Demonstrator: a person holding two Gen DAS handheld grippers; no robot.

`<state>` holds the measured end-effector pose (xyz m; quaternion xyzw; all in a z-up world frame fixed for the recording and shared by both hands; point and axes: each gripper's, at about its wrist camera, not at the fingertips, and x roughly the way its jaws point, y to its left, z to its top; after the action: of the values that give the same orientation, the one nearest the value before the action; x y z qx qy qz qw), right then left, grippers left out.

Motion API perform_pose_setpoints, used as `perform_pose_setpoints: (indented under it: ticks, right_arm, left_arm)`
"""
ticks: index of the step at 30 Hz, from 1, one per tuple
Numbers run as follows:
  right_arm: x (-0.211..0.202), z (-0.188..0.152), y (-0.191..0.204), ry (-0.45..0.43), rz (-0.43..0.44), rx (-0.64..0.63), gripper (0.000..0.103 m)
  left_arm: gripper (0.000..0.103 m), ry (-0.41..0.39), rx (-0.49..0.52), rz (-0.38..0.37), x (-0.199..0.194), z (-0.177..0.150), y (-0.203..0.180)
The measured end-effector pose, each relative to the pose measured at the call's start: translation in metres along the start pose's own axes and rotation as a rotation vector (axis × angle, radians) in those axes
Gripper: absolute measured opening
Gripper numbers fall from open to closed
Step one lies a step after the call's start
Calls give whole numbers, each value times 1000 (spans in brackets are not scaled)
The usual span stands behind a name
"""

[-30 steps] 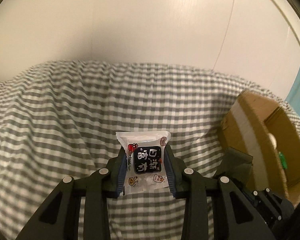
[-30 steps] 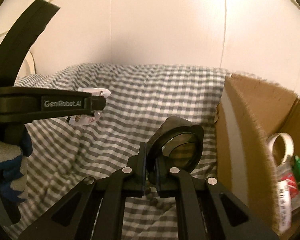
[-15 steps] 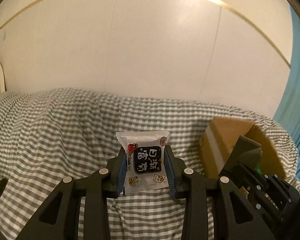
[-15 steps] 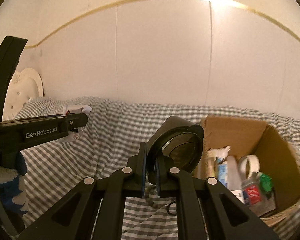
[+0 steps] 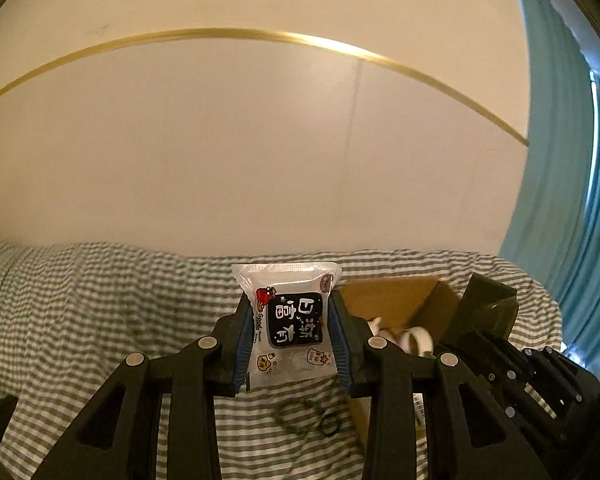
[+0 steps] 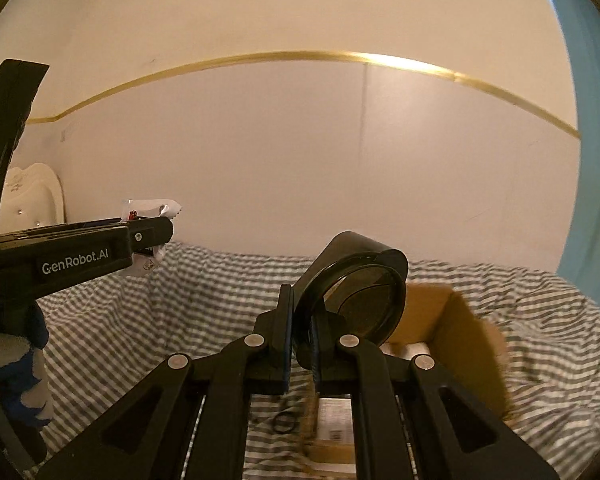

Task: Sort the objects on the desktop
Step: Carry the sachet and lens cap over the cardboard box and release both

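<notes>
Left hand-held gripper [image 5: 291, 330] partly open, clamped on a white snack packet [image 5: 290, 326] with a black label, blue pads pressed to both of its side edges, packet upright and raised clear of the gingham cloth [image 5: 100, 300]. In the right wrist view, same left hand-held gripper entering from 9 o'clock, packet [image 6: 150, 212] poking out past its tip, a blue and white gloved hand [image 6: 16, 360] below at 8 o'clock.

Right hand-held gripper [image 6: 300, 332] nearly closed, pinching the edge of a black round lens-like piece [image 6: 360, 292] with a hood; piece tilted, its glass face toward the camera, held up above the cloth.

Under the grippers, on the cloth, a small black ring [image 6: 284, 422] at 6 o'clock in the right wrist view, just beside the near corner of the cardboard box [image 6: 452, 320]. Same ring [image 5: 329, 425] in the left wrist view with a faint dark wire-like shape beside it, too blurred to name.

Farther out, cardboard box open at the top, at 4 o'clock of the packet in the left wrist view, a white roll of tape [image 5: 416, 338] inside with other pale items too blurred to tell. Printed label on the box's near side, blurred.

Beyond, cloth rising in a fold against a cream wall [image 5: 260, 152] with a gold trim line [image 5: 260, 34]; blue curtain [image 5: 560, 200] at 3 o'clock; a pale padded headboard [image 6: 32, 196] at 9 o'clock in the right wrist view.
</notes>
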<state>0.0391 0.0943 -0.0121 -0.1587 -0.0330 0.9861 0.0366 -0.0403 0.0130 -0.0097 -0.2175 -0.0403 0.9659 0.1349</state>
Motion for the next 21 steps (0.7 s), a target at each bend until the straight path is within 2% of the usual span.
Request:
perform_pose_setpoints:
  ticks: [9,17,21]
  right_arm:
    - [-14,6,-51,-9,-76,7,7]
    - [4,-6,-94,43,-117,26,7]
    - [24,-16,-113,94,-122,38,7]
  left_arm:
    - [35,3,38,-100,17,12,-50]
    - [35,59,69,-182,54,6,-91]
    - [35,105,87,-196,81,0,-104]
